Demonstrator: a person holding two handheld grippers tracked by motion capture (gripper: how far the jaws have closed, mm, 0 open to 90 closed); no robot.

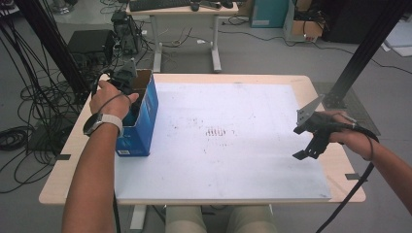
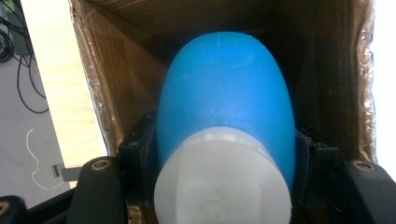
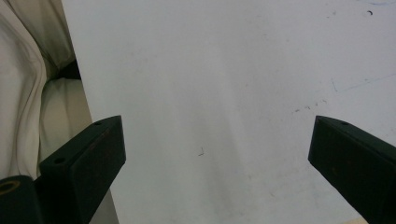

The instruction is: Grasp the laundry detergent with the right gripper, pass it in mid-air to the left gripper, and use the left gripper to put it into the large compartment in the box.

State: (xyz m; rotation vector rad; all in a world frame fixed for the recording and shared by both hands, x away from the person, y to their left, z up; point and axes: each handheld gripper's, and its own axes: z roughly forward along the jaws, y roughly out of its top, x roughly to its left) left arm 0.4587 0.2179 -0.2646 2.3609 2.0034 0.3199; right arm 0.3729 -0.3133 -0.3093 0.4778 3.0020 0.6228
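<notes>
Your left gripper (image 2: 224, 186) is down inside the open blue box (image 1: 144, 121) at the table's left edge, jaws clamped on either side of a blue bottle (image 2: 226, 98) with a white cap (image 2: 222, 182). Bottle's long axis runs straight along the jaws: cap toward you, rounded body pointing deeper into the box. Cardboard walls sit close on both sides, so my read is the only clean way out is back along that axis, straight up; any tilt likely snags the rim. Your right gripper (image 1: 311, 145) hovers over the right side of the white board (image 1: 233, 160), jaws spread wide, holding nothing, well apart from the box. Board is bare, lightly scuffed mid-centre. Room behind: grey floor, cables, a desk (image 1: 184, 12).
</notes>
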